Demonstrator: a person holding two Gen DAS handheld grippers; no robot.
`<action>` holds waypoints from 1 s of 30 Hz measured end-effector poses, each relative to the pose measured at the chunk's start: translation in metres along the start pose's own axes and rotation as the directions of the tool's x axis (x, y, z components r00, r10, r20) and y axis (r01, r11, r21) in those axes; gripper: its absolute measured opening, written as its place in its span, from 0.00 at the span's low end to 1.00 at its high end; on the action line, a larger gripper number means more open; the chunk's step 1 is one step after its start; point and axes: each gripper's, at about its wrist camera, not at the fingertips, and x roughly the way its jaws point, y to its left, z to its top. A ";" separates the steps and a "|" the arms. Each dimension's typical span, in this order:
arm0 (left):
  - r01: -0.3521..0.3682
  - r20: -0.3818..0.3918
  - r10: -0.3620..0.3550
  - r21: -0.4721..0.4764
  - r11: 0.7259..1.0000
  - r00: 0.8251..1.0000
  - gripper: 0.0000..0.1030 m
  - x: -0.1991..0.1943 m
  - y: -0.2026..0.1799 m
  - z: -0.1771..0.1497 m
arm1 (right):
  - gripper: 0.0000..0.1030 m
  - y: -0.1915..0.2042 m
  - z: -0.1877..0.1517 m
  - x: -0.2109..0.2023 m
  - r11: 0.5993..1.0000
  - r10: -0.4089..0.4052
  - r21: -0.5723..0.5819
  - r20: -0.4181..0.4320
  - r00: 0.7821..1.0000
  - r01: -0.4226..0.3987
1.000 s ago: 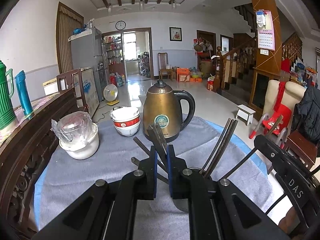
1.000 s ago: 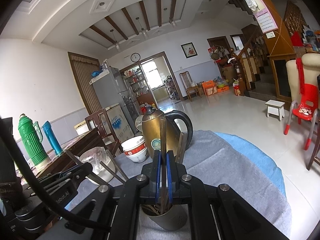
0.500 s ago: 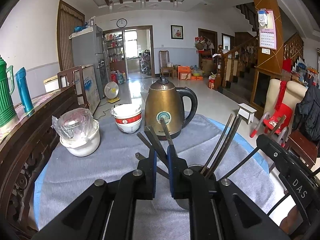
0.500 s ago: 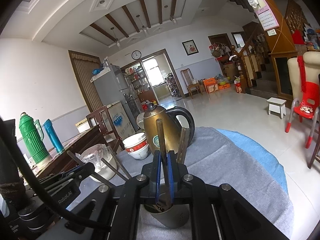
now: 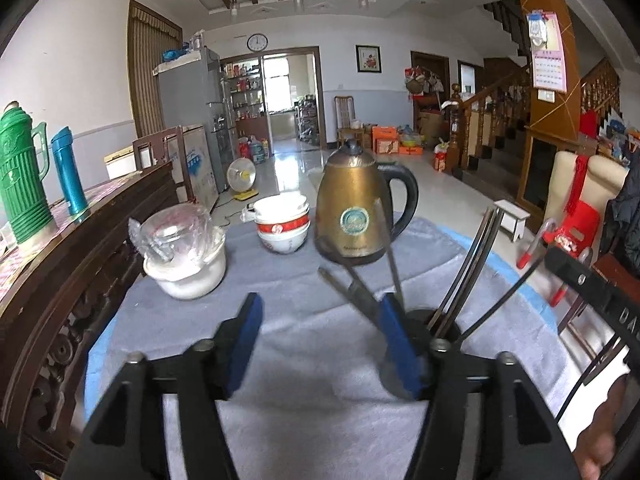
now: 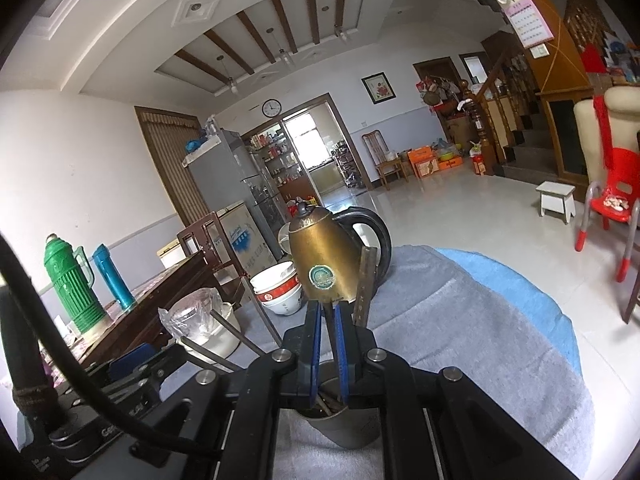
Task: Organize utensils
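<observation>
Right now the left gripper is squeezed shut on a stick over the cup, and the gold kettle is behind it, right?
Not quite. The left gripper is wide open and holds nothing, as the left wrist view shows. The utensils stand loose in the cup, and the gold kettle is indeed behind.

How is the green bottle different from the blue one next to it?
The green flask is wider and taller than the blue flask. The green flask has ribbed sides and a side handle; the blue flask looks smooth and slim, and I see no handle on it. Both stand upright, side by side, on the dark wooden sideboard left of the table.
</observation>
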 end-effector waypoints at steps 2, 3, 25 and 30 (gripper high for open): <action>-0.002 -0.016 0.002 0.004 1.000 1.000 0.68 -0.001 0.002 -0.006 | 0.09 -0.004 -0.003 -0.001 1.000 0.000 0.012 -0.012 1.000 0.000; 0.001 -0.034 -0.001 0.007 1.000 0.999 0.71 -0.001 0.003 -0.010 | 0.09 -0.006 -0.005 -0.002 1.000 0.000 0.017 -0.020 1.000 0.000; -0.112 -0.098 0.120 0.083 0.990 0.988 0.86 -0.047 0.015 -0.051 | 0.60 -0.014 -0.056 -0.047 0.997 -0.074 -0.029 -0.124 0.989 0.071; -0.141 -0.070 0.148 0.093 0.986 0.986 0.88 -0.062 0.019 -0.051 | 0.60 0.006 -0.055 -0.058 0.997 -0.062 -0.061 -0.103 0.993 0.056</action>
